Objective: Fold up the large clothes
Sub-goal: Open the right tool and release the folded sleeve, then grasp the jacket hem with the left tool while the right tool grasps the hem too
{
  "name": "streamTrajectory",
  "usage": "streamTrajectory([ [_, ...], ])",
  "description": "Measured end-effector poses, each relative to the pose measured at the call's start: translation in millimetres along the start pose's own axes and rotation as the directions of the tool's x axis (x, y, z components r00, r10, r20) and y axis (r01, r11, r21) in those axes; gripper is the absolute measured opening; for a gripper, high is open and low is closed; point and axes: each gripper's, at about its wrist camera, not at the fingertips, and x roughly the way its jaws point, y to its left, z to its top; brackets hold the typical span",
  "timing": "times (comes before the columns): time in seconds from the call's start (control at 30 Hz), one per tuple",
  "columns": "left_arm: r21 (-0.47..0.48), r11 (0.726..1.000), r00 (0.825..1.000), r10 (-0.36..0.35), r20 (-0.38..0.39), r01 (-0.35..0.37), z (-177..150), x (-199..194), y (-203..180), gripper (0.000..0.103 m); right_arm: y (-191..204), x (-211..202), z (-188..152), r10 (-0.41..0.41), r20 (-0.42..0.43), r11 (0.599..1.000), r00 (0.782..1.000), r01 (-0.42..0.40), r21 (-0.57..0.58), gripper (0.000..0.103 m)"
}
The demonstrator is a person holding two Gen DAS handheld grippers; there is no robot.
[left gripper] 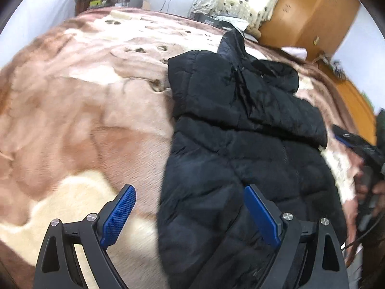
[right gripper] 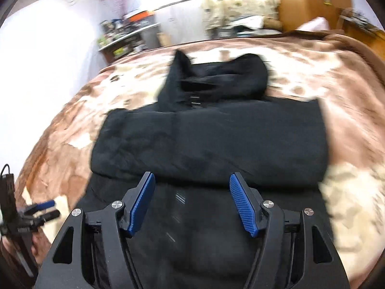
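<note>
Two grippers, both spread wide with nothing between their blue ribbed pads, are what I have over the black quilted puffer jacket [left gripper: 240,125] right now. My left gripper [left gripper: 190,214] straddles the coat's left-hand edge: its left pad sits over the brown-and-cream plush blanket [left gripper: 72,110] and its right pad over the padded black fabric, which I read as lining up to catch that edge. My right gripper [right gripper: 191,202] hangs squarely over the jacket's near hem, jaws apart, fabric filling the gap but not pinched. The jacket lies lengthwise on the blanket-covered bed, hood [right gripper: 216,77] toward 12 o'clock and hem toward 6. In the right wrist view a thick band of the coat, likely a sleeve or side panel, is laid crosswise over the body, so I judge the first folds are in and the long fold from hem toward hood is what remains. That would explain why both tools sit at the 6 o'clock end, one to each side: a bulky coat needs two lifting points or it sags and slides apart. In the left wrist view the right gripper appears at 3 o'clock, blurred, so I cannot judge its height. The padding looks slippery and springy; I would take a deep bite, since a shallow pinch may slip off
</note>
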Motion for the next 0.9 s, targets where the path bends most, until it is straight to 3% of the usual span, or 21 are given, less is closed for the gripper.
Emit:
streamTrajectory([
  [0.13, 0.006, 0.998, 0.996, -0.056, -0.065, 0.056, -16, -9, 2, 0.092, -34, -51, -34, -0.068, 0.006, 0.997, 0.998, 0.068, 0.028, 0.066],
  [0.33, 0.019, 1.000, 0.992, -0.004, -0.129, 0.006, -51, -18, 1, 0.092, -81, -96, -100, -0.182, -0.087, 0.979, 0.979, 0.189, 0.075, 0.072],
  [0.47, 0.024, 1.000, 0.985, -0.015, -0.170, 0.019, -74, -24, -1, 0.092, -106, -102, -134, -0.183, -0.157, 0.969, 0.970, 0.205, 0.139, 0.074],
  [0.53, 0.019, 1.000, 0.982, 0.017, -0.186, -0.014, -82, -23, -2, 0.092, -115, -100, -149, -0.159, -0.185, 0.967, 0.970, 0.190, 0.170, 0.075],
  [0.6, 0.007, 1.000, 0.984, 0.008, -0.179, -0.007, -85, -22, -4, 0.092, -120, -90, -160, -0.174, -0.231, 0.961, 0.957, 0.216, 0.171, 0.075],
  [0.67, -0.024, 0.999, 0.983, -0.028, -0.179, 0.025, -86, -18, -4, 0.092, -122, -84, -164, -0.184, -0.235, 0.962, 0.954, 0.224, 0.155, 0.076],
  [0.73, -0.057, 0.998, 0.983, 0.002, -0.186, -0.013, -84, -13, -3, 0.092, -130, -75, -166, -0.138, -0.256, 0.961, 0.957, 0.192, 0.198, 0.076],
  [0.8, -0.048, 0.999, 0.986, -0.003, -0.168, -0.005, -81, -11, -6, 0.092, -135, -71, -168, -0.126, -0.264, 0.957, 0.956, 0.188, 0.222, 0.077],
  [0.9, -0.076, 0.997, 0.976, -0.021, -0.215, 0.005, -80, 2, -5, 0.092, -141, -68, -172, -0.106, -0.264, 0.953, 0.959, 0.173, 0.247, 0.077],
])
